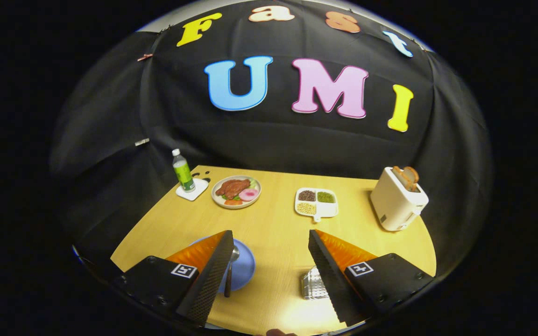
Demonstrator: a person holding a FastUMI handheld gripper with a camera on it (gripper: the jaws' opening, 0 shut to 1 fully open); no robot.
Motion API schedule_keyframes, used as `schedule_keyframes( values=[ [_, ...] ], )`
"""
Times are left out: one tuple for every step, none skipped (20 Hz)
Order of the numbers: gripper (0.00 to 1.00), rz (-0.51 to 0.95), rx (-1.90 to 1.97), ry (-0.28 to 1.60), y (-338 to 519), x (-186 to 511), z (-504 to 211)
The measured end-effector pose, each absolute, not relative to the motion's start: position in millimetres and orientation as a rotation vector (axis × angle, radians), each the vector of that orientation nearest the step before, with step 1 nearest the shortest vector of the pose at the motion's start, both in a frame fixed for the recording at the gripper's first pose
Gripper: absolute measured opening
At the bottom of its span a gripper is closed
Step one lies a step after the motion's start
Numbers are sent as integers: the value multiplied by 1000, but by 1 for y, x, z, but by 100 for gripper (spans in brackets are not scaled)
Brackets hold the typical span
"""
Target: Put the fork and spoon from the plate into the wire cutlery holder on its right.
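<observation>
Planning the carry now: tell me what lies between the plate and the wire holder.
Nothing visible: bare table separates the blue plate, with the spoon on it, from the wire cutlery holder. The gripper hangs open above that gap. No fork is discernible.

Under my hand-held gripper (269, 261), whose fingers stand wide apart and grip nothing, the blue plate (245, 268) lies flat on the bench, half hidden by my left finger. A spoon (231, 270) rests on it, its shiny bowl pointing away from me and its dark handle reaching over the plate's near rim. I cannot make out the fork. The wire cutlery holder (313, 284), silvery mesh, stands upright well right of the plate, partly behind my right finger.
</observation>
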State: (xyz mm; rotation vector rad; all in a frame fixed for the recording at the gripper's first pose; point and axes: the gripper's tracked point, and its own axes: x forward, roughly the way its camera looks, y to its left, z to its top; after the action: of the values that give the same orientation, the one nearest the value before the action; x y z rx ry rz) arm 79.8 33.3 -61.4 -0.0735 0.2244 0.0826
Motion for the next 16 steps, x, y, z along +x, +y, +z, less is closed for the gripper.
schedule_keyframes(
  values=[
    [100, 101, -75, 256, 42, 84, -72],
    [100, 118, -78, 288, 50, 89, -84],
    [100, 138, -86, 327, 58, 93, -97],
    [100, 154, -96, 366, 65, 95, -112],
    [100, 166, -106, 407, 70, 97, -127],
    [100, 176, -114, 447, 74, 100, -142],
    [100, 186, -119, 484, 79, 102, -155],
    [100, 197, -122, 519, 83, 104, -169],
    [100, 204, -125, 549, 86, 106, -180],
    [100, 210, -133, 569, 90, 110, -190],
    [100, 215, -148, 592, 92, 113, -200],
    [100, 221, -160, 610, 94, 116, -210],
    [100, 227, -168, 623, 96, 120, -217],
    [100, 229, -171, 639, 97, 122, -225],
    [96, 228, -168, 657, 98, 124, -232],
    [95, 224, -161, 674, 99, 128, -239]
  ],
)
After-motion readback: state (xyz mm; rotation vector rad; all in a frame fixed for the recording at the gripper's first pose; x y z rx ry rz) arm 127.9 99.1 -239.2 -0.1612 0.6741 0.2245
